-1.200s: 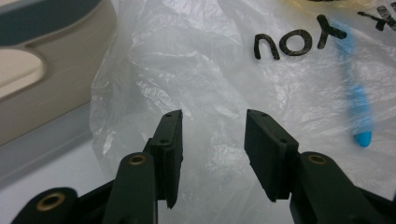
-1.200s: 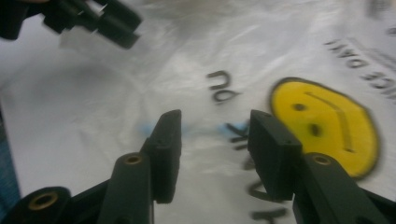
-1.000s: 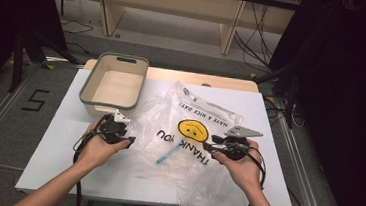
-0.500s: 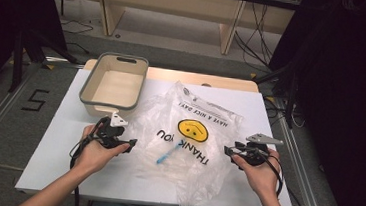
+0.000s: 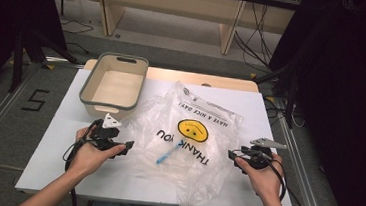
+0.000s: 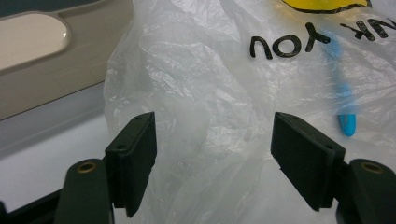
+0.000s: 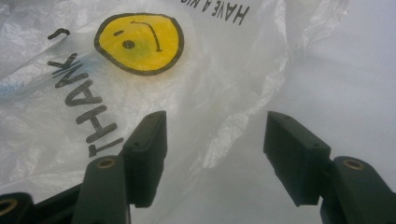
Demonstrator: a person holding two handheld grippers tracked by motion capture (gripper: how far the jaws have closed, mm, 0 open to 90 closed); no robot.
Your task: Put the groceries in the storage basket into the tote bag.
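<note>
A clear plastic bag (image 5: 187, 148) printed with a yellow smiley (image 5: 192, 129) and "THANK YOU" lies spread on the white table (image 5: 49, 171). A blue stick-shaped item (image 5: 166, 155) lies inside it. My left gripper (image 5: 128, 146) sits at the bag's left edge, open; its jaws have just been opening, and crumpled bag film (image 6: 201, 70) lies in the gap with no pad pressing on it. The blue item (image 6: 345, 107) lies beyond its right jaw. My right gripper (image 5: 234, 157) is at the bag's right edge, open after its jaws have just been opening, with the bag's edge (image 7: 233, 126) under the gap.
A beige basin (image 5: 88, 82) stands at the table's back left, close behind the left hand; its wall (image 6: 46, 51) is in the left gripper view. Bare white table (image 7: 355, 60) lies right of the bag. A wooden bench stands beyond the table.
The right hand has drawn back from the bag's middle to its right edge. Both grippers' jaws have spread wider. The bag has settled flatter on the table.
</note>
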